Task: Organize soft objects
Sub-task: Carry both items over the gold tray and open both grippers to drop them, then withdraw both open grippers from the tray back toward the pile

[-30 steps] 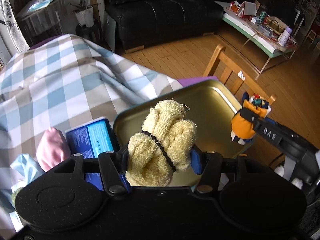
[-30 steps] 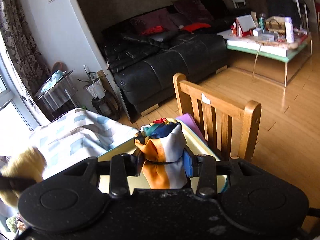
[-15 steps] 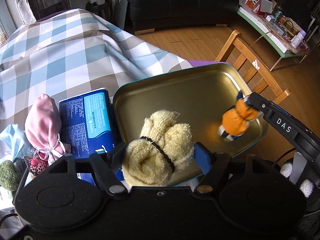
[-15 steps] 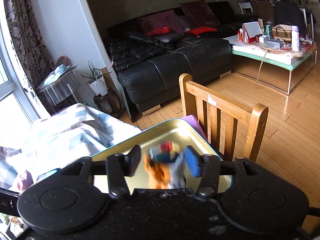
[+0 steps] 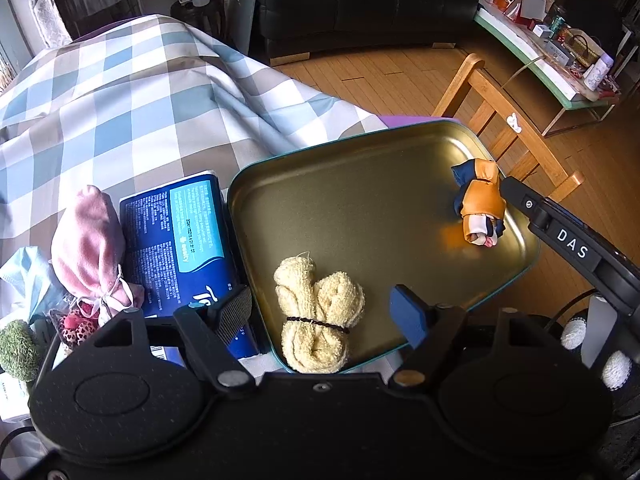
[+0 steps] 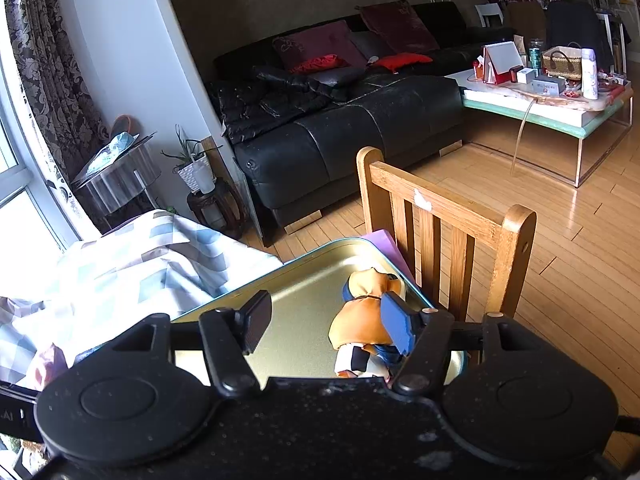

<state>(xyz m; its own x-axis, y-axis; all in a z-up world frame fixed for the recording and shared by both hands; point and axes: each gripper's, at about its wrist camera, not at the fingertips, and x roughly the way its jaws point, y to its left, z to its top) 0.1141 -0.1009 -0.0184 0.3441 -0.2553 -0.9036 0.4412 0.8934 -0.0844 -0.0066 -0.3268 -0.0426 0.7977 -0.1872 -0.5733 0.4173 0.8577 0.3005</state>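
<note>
Both hand-held grippers hang spread apart over the tray (image 5: 400, 200), gripping nothing. The left hand-held gripper (image 5: 324, 308) has its fingers wide on either side of the yellow towel (image 5: 316, 312), a rolled bundle tied with a dark band that lies on the tray floor at its near edge. The right hand-held gripper (image 6: 326, 320) is likewise parted above the orange cloth (image 6: 364, 320), which lies in the tray's far right corner, near the chair (image 6: 448, 232). Left of the tray on the checked bench (image 5: 120, 100) sit a blue pack (image 5: 180, 240) and a pink pouch (image 5: 88, 248), side by side.
</note>
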